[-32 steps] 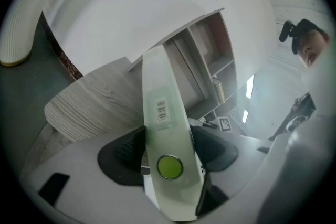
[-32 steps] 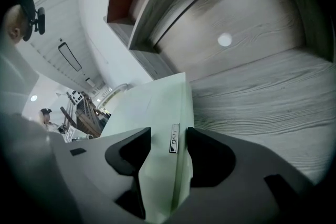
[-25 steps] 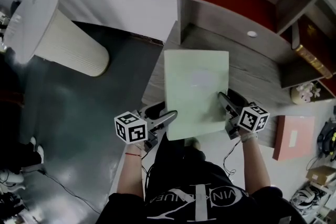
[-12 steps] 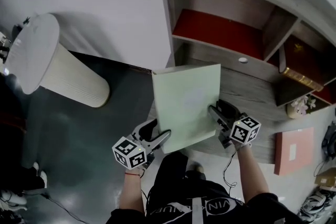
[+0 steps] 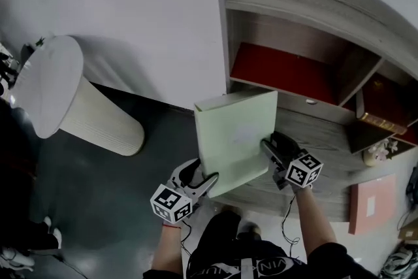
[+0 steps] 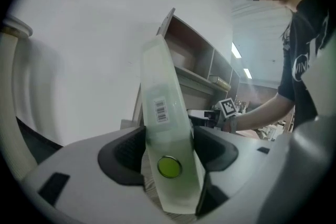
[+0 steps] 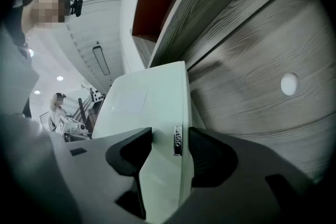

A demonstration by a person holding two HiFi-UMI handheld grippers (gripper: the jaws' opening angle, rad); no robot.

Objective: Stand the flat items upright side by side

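Lifted higher, pale green flat case [image 5: 235, 139], barcode sticker [image 6: 161, 111]

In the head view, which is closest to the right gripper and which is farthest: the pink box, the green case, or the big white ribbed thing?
1. The pale green document case: gripped in the jaws of the right gripper.
2. The pink box: lower down, off to the picture's right.
3. The white ribbed cylinder: far across on the picture's left.

The file box [image 5: 235, 137] is gripped between the left gripper [image 5: 210, 180] at its near left corner and the right gripper [image 5: 266, 144] at its right edge, before the shelves [image 5: 307, 0], the bin [image 5: 78, 108] well apart leftward.
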